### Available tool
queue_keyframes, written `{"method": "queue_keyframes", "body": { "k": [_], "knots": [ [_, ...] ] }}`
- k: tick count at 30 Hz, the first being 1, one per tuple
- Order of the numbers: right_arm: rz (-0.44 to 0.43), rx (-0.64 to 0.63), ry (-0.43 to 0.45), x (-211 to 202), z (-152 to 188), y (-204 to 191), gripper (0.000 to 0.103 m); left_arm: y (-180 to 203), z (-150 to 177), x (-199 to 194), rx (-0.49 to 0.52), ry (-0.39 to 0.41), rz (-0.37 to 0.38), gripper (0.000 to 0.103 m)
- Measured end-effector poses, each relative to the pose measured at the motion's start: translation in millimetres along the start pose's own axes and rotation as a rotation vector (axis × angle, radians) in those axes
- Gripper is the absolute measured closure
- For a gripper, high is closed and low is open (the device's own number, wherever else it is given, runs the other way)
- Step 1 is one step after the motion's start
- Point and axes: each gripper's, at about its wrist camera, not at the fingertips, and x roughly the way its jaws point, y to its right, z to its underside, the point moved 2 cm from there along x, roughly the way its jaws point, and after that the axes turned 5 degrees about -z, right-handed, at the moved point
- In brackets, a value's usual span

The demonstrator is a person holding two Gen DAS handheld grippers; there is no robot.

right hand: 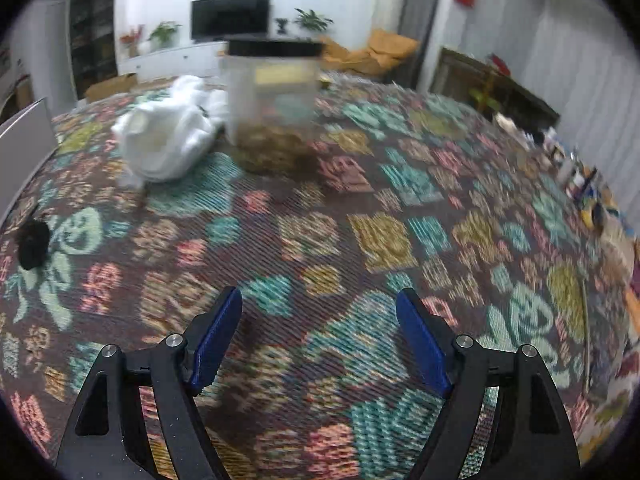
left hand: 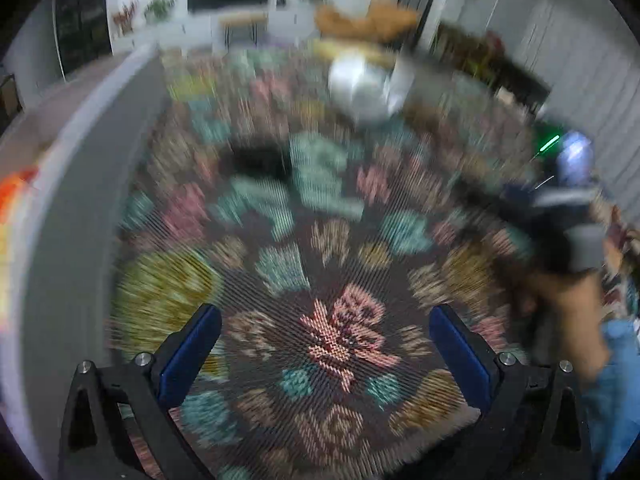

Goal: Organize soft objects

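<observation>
A white soft bundle (right hand: 168, 136) lies on the patterned cloth, left of a clear bin (right hand: 272, 92) with a black rim; a brownish soft thing (right hand: 272, 148) shows at the bin's base. A small black soft object (right hand: 34, 244) lies at the far left; it also shows, blurred, in the left wrist view (left hand: 256, 162). The white bundle appears blurred there too (left hand: 360, 88). My left gripper (left hand: 326, 344) is open and empty above the cloth. My right gripper (right hand: 320, 336) is open and empty; its body shows in the left wrist view (left hand: 568, 216).
A grey panel (left hand: 80, 216) stands along the left edge, also in the right wrist view (right hand: 24, 140). Small bottles and clutter (right hand: 580, 184) line the right side. A TV (right hand: 230, 18), plants and orange cushions (right hand: 380, 52) are behind.
</observation>
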Motion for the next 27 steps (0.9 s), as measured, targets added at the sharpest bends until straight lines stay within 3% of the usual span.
{"method": "queue_keyframes", "body": {
  "k": [4,9,11,16,19,27],
  "knots": [
    [-0.006,0.019,-0.032,6,1,3,0.021,-4,-11,41,-0.004,-0.028,-0.059,0.000],
    [-0.033,0.061,-0.065,23,5,11,0.014,3,-48,63,0.081,0.004,-0.128,0.000],
    [-0.067,0.114,-0.077,25,6,20,0.011,3,-65,73,0.103,0.016,-0.120,0.000],
    [-0.057,0.109,-0.079,24,7,18,0.010,-5,-102,93,0.092,0.029,-0.123,0.000],
    [-0.056,0.109,-0.080,25,6,19,0.010,-8,-103,96,0.096,0.112,-0.114,0.000],
    [-0.055,0.108,-0.080,26,6,20,0.010,-10,-103,97,0.099,0.114,-0.112,0.000]
  ]
}}
